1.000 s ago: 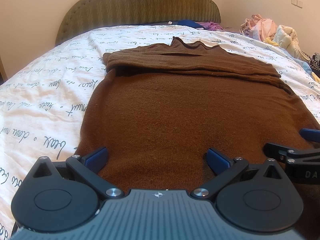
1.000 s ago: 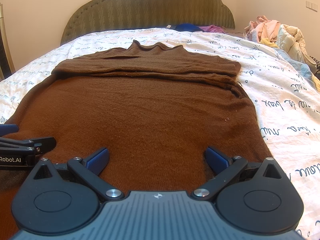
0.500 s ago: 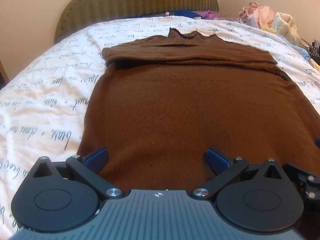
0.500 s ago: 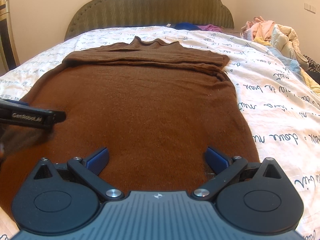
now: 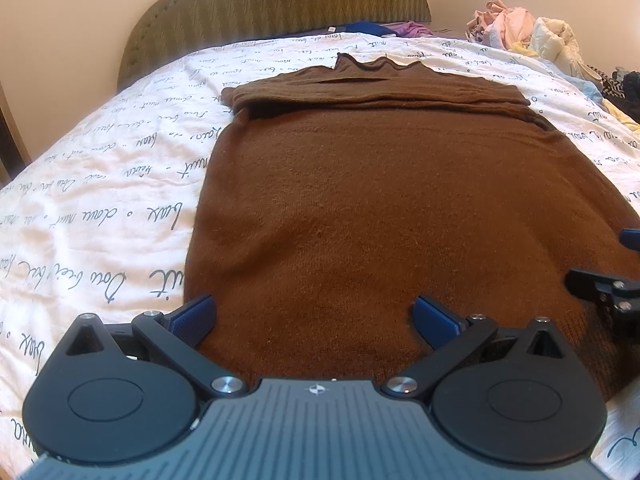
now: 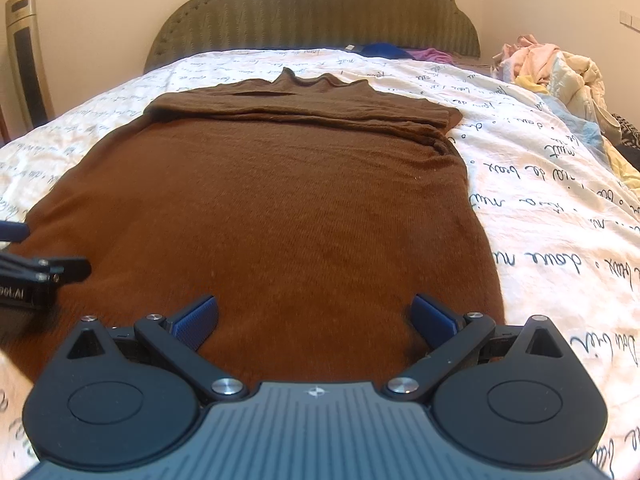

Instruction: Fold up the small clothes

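A brown knitted sweater (image 5: pixel 392 200) (image 6: pixel 260 208) lies flat on the bed, collar toward the headboard, with both sleeves folded across the chest. My left gripper (image 5: pixel 314 316) hovers open over the hem's left part, nothing between its blue pads. My right gripper (image 6: pixel 316 316) is open too, over the hem's right part. Each view catches the other gripper's black finger at its side edge, the right one (image 5: pixel 600 284) and the left one (image 6: pixel 44 272).
The bed carries a white duvet with script lettering (image 5: pixel 100 208) (image 6: pixel 560 208) and a green padded headboard (image 6: pixel 316 12). A heap of pale clothes (image 6: pixel 552 68) sits at the right. Blue and purple garments (image 6: pixel 400 53) lie by the headboard. A tower appliance (image 6: pixel 28 56) stands left.
Both grippers drew back a little toward the hem and stayed open. The sweater has not moved.
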The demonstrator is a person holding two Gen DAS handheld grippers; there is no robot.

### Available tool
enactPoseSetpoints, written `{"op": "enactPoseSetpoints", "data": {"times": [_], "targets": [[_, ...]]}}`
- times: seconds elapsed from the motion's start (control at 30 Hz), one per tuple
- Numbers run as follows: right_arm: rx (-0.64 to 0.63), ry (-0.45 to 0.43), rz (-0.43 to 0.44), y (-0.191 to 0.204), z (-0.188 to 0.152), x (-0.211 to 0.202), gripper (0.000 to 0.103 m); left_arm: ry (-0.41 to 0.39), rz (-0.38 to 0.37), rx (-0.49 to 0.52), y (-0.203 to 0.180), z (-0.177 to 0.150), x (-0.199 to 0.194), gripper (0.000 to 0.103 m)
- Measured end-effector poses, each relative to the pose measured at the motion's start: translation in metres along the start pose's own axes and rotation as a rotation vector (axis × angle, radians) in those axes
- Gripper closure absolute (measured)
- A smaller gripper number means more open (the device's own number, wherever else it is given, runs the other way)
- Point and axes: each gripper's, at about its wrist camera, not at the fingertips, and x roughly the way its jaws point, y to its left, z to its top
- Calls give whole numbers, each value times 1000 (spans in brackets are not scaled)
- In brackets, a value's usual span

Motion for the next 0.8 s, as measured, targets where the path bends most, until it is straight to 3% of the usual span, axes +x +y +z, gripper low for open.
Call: {"op": "enactPoseSetpoints", "data": {"times": [0.67, 0.8], "targets": [[-14, 13, 9, -3, -8, -13, 0, 10, 0, -13, 3, -3, -5, 0], [-8, 9, 23, -4, -7, -21, 0, 26, -39, -32, 14, -7, -16, 0]]}}
